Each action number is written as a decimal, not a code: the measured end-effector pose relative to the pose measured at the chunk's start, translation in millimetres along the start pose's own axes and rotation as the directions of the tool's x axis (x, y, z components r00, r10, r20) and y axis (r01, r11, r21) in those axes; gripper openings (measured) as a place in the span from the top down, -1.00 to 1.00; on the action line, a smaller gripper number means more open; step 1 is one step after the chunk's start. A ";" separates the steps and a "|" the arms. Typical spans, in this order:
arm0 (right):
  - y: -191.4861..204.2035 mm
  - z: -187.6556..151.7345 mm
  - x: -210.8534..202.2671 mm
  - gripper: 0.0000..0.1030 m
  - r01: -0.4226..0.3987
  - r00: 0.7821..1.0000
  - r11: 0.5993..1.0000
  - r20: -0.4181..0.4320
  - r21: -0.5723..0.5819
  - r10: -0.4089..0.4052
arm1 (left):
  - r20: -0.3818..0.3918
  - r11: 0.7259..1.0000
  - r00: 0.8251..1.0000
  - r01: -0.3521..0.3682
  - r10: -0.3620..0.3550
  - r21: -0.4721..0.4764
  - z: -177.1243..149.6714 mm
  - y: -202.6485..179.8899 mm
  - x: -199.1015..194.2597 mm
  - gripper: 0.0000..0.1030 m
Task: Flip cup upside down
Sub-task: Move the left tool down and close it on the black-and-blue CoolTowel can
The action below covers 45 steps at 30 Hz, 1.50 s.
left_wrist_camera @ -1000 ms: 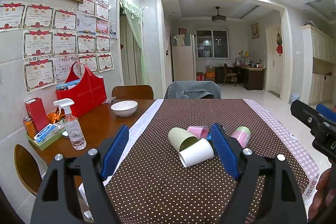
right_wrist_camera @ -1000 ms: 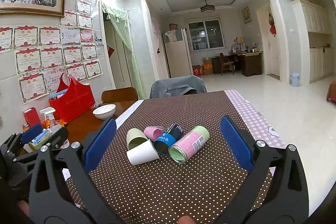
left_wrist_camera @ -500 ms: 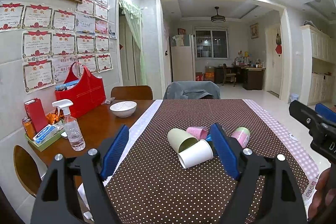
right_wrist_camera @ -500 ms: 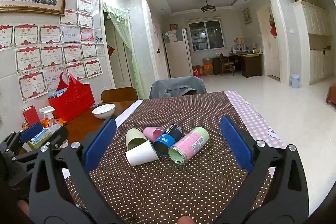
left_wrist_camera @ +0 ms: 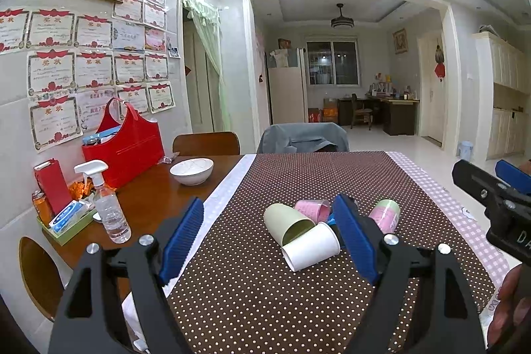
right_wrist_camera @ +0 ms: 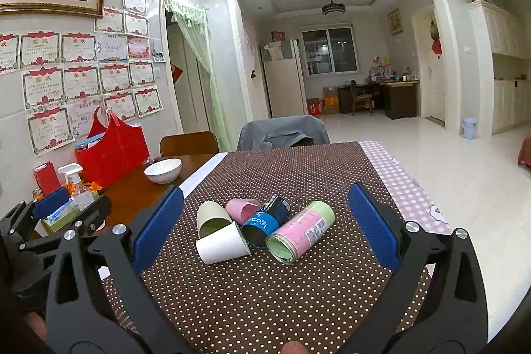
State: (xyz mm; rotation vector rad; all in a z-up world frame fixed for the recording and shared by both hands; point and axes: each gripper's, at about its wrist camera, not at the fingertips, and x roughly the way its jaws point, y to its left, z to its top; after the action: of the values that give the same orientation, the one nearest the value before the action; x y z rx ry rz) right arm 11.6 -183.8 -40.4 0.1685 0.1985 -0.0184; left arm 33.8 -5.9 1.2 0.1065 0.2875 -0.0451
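Several cups lie on their sides in a cluster on the brown dotted tablecloth [right_wrist_camera: 298, 287]: a white cup [right_wrist_camera: 221, 244] [left_wrist_camera: 312, 246], a pale green cup [right_wrist_camera: 210, 219] [left_wrist_camera: 288, 223], a pink cup [right_wrist_camera: 241, 209] [left_wrist_camera: 312, 208], a blue and black cup [right_wrist_camera: 265, 219] and a pink-and-green cup [right_wrist_camera: 300, 231] [left_wrist_camera: 385, 214]. My left gripper [left_wrist_camera: 270, 238] is open, held short of the cups. My right gripper [right_wrist_camera: 265, 221] is open too, with the cluster beyond its blue pads. Both hold nothing.
On the bare wood at the left stand a white bowl [left_wrist_camera: 191, 170], a spray bottle [left_wrist_camera: 108, 208], a red bag [left_wrist_camera: 124, 148] and a green tray of small items [left_wrist_camera: 66, 221]. Chairs [left_wrist_camera: 205, 143] stand at the far end. The other gripper [left_wrist_camera: 497, 198] shows at the right edge.
Both grippers have drifted very slightly; the cups have not moved and both stay open.
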 end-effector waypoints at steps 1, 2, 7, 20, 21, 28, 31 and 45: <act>-1.5 0.6 3.8 -0.88 0.000 1.000 1.000 -0.005 0.001 0.000 | -0.005 1.000 1.000 0.002 -0.002 0.003 1.0 -1.2 3.6 -0.54; -3.3 0.6 7.2 -0.88 -0.001 1.000 1.000 -0.010 0.004 0.001 | -0.010 1.000 1.000 0.005 -0.005 0.010 2.6 -3.8 8.9 -0.54; -18.9 4.4 32.0 -0.88 0.010 0.999 1.000 -0.047 0.012 -0.009 | -0.045 0.999 0.999 0.030 -0.028 0.041 8.7 -16.7 35.3 -0.54; -76.8 5.8 113.1 -0.88 0.077 0.980 0.997 -0.188 0.019 -0.072 | -0.261 0.974 0.955 0.179 -0.138 0.137 16.1 -67.2 152.5 -0.54; -80.2 5.4 118.8 -0.88 0.080 0.978 0.997 -0.197 0.021 -0.074 | -0.289 0.971 0.946 0.192 -0.145 0.141 15.1 -70.9 163.2 -0.54; -104.9 -5.8 154.8 -0.88 0.093 0.960 0.994 -0.270 0.054 -0.075 | -0.475 0.943 0.855 0.304 -0.209 0.134 3.9 -98.3 233.7 -0.54; -112.6 -9.2 168.0 -0.88 0.101 0.953 0.993 -0.294 0.067 -0.077 | -0.529 0.934 0.817 0.338 -0.231 0.115 -1.7 -106.1 256.4 -0.54; -134.5 -26.4 206.0 -0.88 0.108 0.930 0.988 -0.361 0.112 -0.060 | -0.648 0.904 0.709 0.422 -0.279 0.073 -19.9 -130.1 314.2 -0.53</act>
State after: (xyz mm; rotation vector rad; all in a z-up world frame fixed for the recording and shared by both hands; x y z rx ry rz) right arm 203.7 -312.3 -128.8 0.2940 0.5698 -0.0870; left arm 321.5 -142.2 -120.3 0.2863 0.9810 -0.4363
